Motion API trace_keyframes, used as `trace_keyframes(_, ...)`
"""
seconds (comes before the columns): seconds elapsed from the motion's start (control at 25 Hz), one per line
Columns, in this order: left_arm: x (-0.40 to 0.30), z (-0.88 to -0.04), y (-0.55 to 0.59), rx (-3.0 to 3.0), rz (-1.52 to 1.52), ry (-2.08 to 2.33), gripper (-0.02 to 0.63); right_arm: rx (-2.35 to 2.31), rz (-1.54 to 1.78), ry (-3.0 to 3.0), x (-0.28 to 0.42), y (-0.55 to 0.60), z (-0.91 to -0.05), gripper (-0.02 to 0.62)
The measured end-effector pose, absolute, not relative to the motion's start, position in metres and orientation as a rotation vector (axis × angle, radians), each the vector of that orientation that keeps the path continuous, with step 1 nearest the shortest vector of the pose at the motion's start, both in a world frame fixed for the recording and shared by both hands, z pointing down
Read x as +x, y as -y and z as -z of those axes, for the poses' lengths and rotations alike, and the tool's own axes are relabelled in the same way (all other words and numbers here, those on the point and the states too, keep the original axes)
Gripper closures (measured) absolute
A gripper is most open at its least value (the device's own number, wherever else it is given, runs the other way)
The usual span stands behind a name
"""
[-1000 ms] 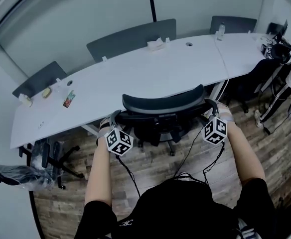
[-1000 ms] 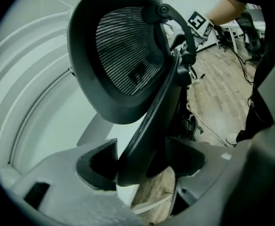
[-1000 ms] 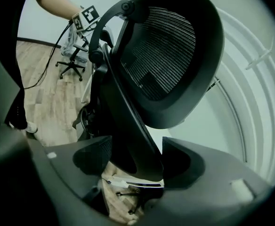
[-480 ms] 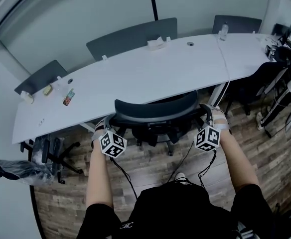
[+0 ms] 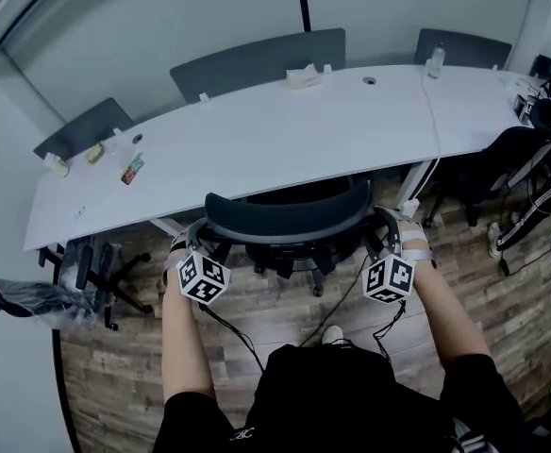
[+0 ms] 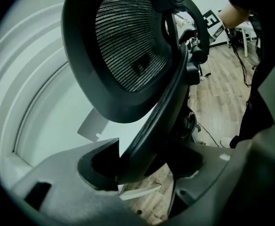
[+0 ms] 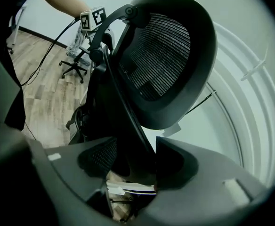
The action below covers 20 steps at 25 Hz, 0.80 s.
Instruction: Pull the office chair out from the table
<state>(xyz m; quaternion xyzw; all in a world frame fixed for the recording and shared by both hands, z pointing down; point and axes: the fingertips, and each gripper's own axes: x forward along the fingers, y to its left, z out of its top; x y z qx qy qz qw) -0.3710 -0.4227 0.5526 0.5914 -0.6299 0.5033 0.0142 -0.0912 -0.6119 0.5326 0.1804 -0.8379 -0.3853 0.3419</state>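
Note:
A black mesh-backed office chair stands at the near edge of the long white table, its seat partly under the top. My left gripper is shut on the left side of the chair's back frame, and my right gripper is shut on the right side. In the left gripper view the curved black frame bar runs between the jaws of the left gripper, below the mesh backrest. The right gripper view shows the same bar pinched in the right gripper.
Grey chairs line the table's far side. A second black chair with a plastic-wrapped part stands at the left on the wooden floor. A dark chair and cables sit at the right. On the table are a tissue box, a bottle and a packet.
The chair back and both grippers have come nearer to me, away from the table edge. More of the chair now shows outside the tabletop.

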Motion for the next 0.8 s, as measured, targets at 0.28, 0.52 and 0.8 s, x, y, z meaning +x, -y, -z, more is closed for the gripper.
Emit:
trace_keyframes(0.28, -0.348, -0.553, 0.377, 1.838, -1.555, 2.0, 0.319, 0.454, 1.024, 2.204, -0.074, 0.574, -0.535, 0.333)
trace_keyframes(0.52, -0.322, -0.553, 0.34, 1.813, -1.546, 2.017, 0.319, 0.44, 1.029, 2.199, -0.052, 0.544, -0.534, 0.331)
trace_keyframes(0.8, -0.295, -0.556, 0.295, 1.779, -1.552, 2.021, 0.321, 0.441, 1.019, 2.204, -0.031, 0.508, -0.538, 0.328)
